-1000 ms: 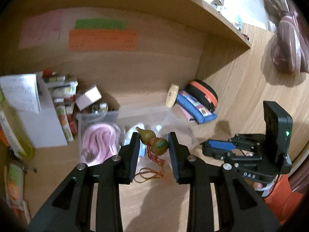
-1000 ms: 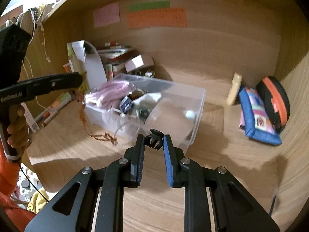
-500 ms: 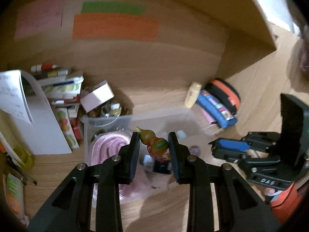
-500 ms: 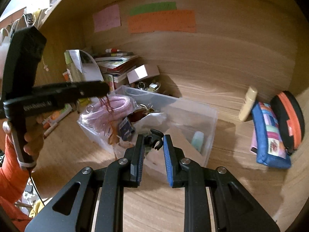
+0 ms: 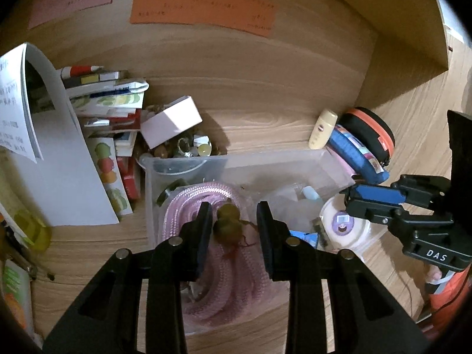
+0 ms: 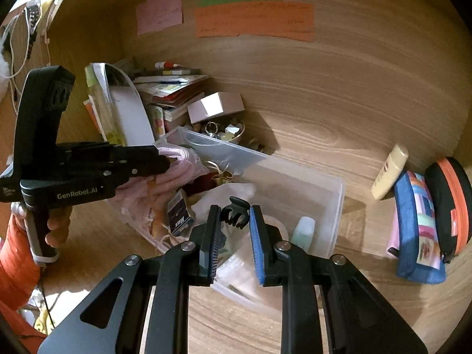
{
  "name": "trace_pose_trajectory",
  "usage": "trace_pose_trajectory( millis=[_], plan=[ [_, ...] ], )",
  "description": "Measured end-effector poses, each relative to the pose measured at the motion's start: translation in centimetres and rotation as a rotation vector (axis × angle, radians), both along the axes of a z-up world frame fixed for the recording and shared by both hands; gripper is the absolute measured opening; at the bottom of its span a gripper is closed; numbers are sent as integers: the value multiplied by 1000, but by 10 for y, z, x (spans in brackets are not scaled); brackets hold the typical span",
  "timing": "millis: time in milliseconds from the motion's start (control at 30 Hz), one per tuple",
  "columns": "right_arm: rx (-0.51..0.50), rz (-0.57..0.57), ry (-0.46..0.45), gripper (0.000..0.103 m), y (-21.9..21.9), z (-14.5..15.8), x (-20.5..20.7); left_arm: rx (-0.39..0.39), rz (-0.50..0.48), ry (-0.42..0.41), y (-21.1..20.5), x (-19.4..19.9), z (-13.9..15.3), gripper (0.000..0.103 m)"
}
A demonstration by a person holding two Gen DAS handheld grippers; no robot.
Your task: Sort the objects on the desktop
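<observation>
Left gripper (image 5: 234, 224) clamped on gourd charm (image 5: 227, 225), above pink rope (image 5: 206, 200) in clear bin (image 5: 274, 159). Right gripper (image 6: 235, 221) clamped on black hair clip (image 6: 234, 214), over same bin.

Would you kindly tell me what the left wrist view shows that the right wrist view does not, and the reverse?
Only the left wrist view: the small gourd charm gripped in the left tool, and a round white container in the bin.

Only the right wrist view: the black claw clip pinched in the right tool, and the hand holding the left tool.

Both: the clear plastic bin, pink rope, orange note.
</observation>
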State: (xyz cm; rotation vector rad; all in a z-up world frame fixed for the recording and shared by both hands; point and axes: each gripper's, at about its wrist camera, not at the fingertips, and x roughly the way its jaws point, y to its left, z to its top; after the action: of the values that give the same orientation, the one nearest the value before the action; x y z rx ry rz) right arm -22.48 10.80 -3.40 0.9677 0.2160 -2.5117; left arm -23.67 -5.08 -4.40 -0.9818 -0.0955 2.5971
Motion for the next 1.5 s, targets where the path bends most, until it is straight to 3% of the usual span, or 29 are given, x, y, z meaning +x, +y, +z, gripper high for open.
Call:
trace_pose_trajectory(
  millis=[133, 367, 467, 600, 667, 767, 900, 1033, 1200, 1500],
  plan=[
    [26, -4, 17, 18, -6, -3, -4, -12, 4, 9, 0, 2, 0, 33],
    [52, -5, 20, 18, -13, -6, -7, -32, 6, 52, 5, 9, 6, 52],
    [44, -11, 15, 20, -11, -5, -7, -35, 13, 66, 4, 11, 9, 54],
    [45, -42, 56, 42, -7, 2, 1, -36, 24, 86, 3, 15, 14, 64],
    [46, -48, 74, 45, -5, 7, 5, -38, 25, 96, 3, 17, 17, 67],
    [38, -61, 96, 54, 0, 13, 12, -45, 32, 104, 4, 22, 23, 81],
    [35, -73, 124, 72, 6, 19, 23, -54, 38, 122, 7, 31, 30, 91],
    [36, -66, 124, 82, 10, 19, 34, -89, 56, 142, 13, 43, 32, 95],
    [11, -68, 109, 83, 18, 16, 52, -134, 85, 152, 22, 59, 30, 96],
    [-34, -60, 124, 84, 30, 18, 85, -124, 121, 159, 28, 90, 32, 97]
  ],
)
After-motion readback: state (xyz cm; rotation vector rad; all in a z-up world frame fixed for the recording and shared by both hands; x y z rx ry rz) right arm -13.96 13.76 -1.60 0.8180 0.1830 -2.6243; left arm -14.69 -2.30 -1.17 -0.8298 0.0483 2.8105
